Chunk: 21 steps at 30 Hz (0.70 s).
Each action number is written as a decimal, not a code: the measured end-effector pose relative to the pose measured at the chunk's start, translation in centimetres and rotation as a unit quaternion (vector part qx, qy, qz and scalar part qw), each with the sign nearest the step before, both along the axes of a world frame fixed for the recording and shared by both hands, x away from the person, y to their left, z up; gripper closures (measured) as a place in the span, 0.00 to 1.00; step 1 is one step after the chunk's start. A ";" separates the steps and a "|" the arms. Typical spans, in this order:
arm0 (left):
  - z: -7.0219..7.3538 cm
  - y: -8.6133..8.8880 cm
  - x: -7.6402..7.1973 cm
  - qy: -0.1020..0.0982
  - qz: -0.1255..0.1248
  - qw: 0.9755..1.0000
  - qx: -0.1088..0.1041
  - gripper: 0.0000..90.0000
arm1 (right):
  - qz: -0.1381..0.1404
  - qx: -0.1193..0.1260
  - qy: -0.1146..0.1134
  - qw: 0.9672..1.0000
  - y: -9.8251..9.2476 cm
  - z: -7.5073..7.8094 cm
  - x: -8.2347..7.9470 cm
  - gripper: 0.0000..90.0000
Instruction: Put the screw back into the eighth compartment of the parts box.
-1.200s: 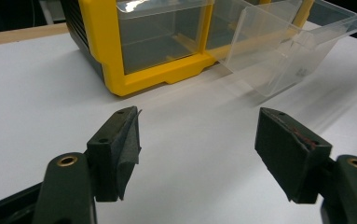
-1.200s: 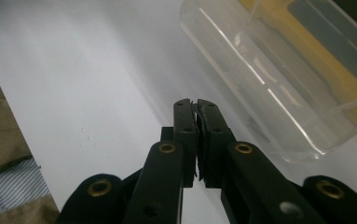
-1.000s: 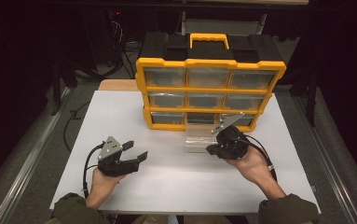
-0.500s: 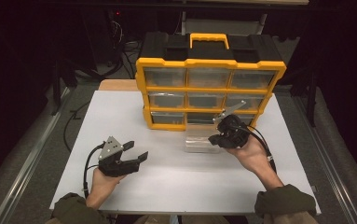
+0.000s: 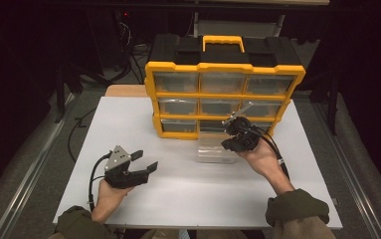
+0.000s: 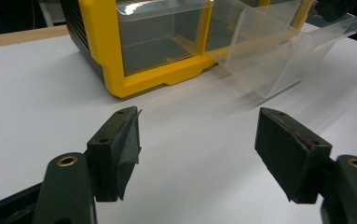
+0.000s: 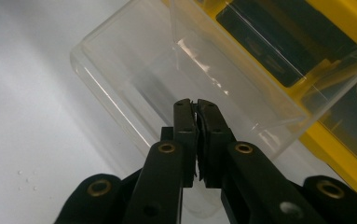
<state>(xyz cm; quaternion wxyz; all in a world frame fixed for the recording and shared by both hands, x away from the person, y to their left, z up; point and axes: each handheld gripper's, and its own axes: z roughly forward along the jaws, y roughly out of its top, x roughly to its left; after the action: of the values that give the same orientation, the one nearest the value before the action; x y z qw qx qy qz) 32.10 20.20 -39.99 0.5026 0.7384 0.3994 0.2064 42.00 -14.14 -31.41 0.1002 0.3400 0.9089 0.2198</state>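
A yellow organizer (image 5: 223, 94) with clear drawers stands at the back of the white table (image 5: 128, 124). One clear drawer (image 5: 213, 152) sticks out of its bottom row, tilted. My right gripper (image 5: 228, 143) is at that drawer's outer end. In the right gripper view its jaws (image 7: 195, 102) are shut on the thin front wall of the drawer (image 7: 134, 70). My left gripper (image 5: 145, 160) rests near the table's front left, away from the organizer. Its jaws (image 6: 197, 130) stand open with nothing between them. From there the drawer (image 6: 278, 51) looks empty.
The organizer's frame (image 6: 101, 42) has a black top and a yellow carrying handle (image 5: 223, 42). Bare table lies between the two hands. A wooden board (image 5: 126, 90) shows behind the table's left. Cables trail from both grippers. The surroundings are dark.
My right hand has moved a little farther from me, toward the organizer's front, with its jaws still shut. The left hand and its gripper have stayed put.
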 end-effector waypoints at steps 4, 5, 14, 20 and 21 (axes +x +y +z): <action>0.0 0.0 0.1 0.003 -0.002 1.000 0.002 0.35 | -0.007 -0.005 0.009 1.000 0.2 -0.6 0.6 0.99; 0.0 0.0 0.0 0.001 -0.002 1.000 0.003 0.35 | -0.005 -0.005 0.009 1.000 0.2 -0.7 0.8 0.99; 0.0 0.0 0.1 0.003 -0.001 1.000 0.003 0.35 | -0.010 -0.013 0.020 1.000 0.6 -1.1 1.2 0.99; 0.0 0.0 0.0 0.000 0.001 1.000 0.000 0.35 | -0.011 -0.009 0.017 1.000 0.5 -1.2 1.3 0.91; 0.0 0.0 0.0 0.000 0.000 1.000 0.001 0.35 | -0.010 -0.008 0.015 1.000 0.5 -1.2 1.2 0.91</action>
<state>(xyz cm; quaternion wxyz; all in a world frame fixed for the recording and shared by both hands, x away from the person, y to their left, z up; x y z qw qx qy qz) 32.08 20.19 -39.98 0.5013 0.7391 0.3996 0.2069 43.19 -13.64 -32.57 0.0917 0.3515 0.9086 0.2063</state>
